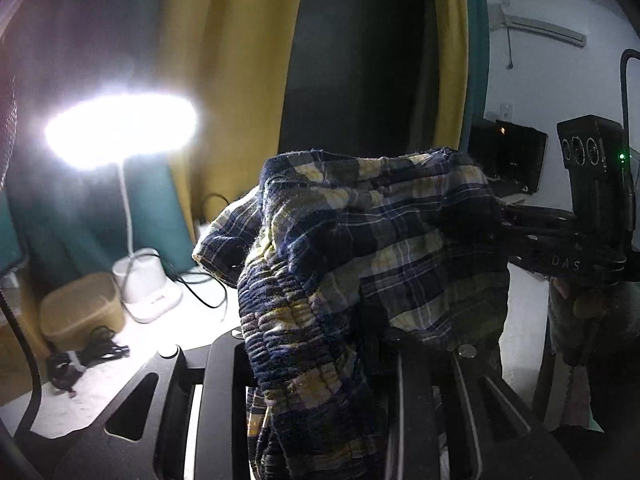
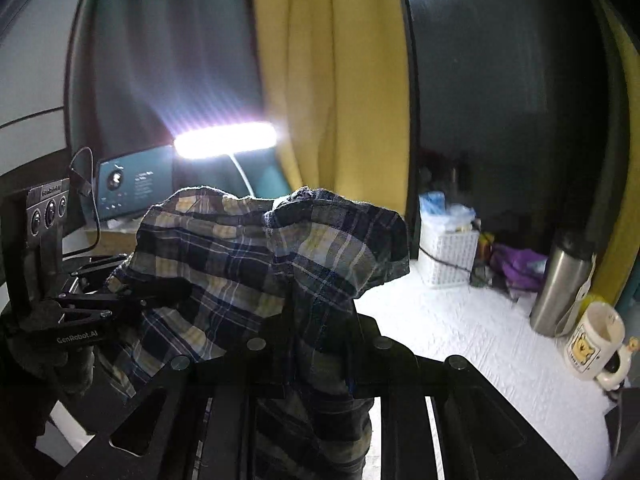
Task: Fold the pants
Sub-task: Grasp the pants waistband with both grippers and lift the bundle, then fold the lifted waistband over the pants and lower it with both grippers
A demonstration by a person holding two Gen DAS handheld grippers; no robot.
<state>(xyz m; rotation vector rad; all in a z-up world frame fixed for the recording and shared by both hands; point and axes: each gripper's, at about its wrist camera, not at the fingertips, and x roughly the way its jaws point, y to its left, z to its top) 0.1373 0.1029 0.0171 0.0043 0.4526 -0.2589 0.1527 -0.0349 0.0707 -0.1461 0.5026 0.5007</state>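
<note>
Dark blue and yellow plaid pants [image 1: 360,240] hang bunched in the air above the white table, gripped at two places. My left gripper [image 1: 320,356] is shut on the gathered elastic waistband, and the cloth hides its fingertips. From the right side of the left wrist view, my right gripper [image 1: 508,224] bites into the cloth. The right wrist view shows the pants [image 2: 248,256] draped over my right gripper [image 2: 316,356], which is shut on a fold. My left gripper [image 2: 144,302] clamps the cloth at the left of that view.
A lit desk lamp [image 1: 120,132] stands on its white base [image 1: 146,284] beside a tan box [image 1: 80,308] and black cables [image 1: 88,360]. On the table at the right are a steel flask [image 2: 560,288], a mug [image 2: 596,340] and a white basket [image 2: 448,256]. Yellow curtains [image 2: 332,80] hang behind.
</note>
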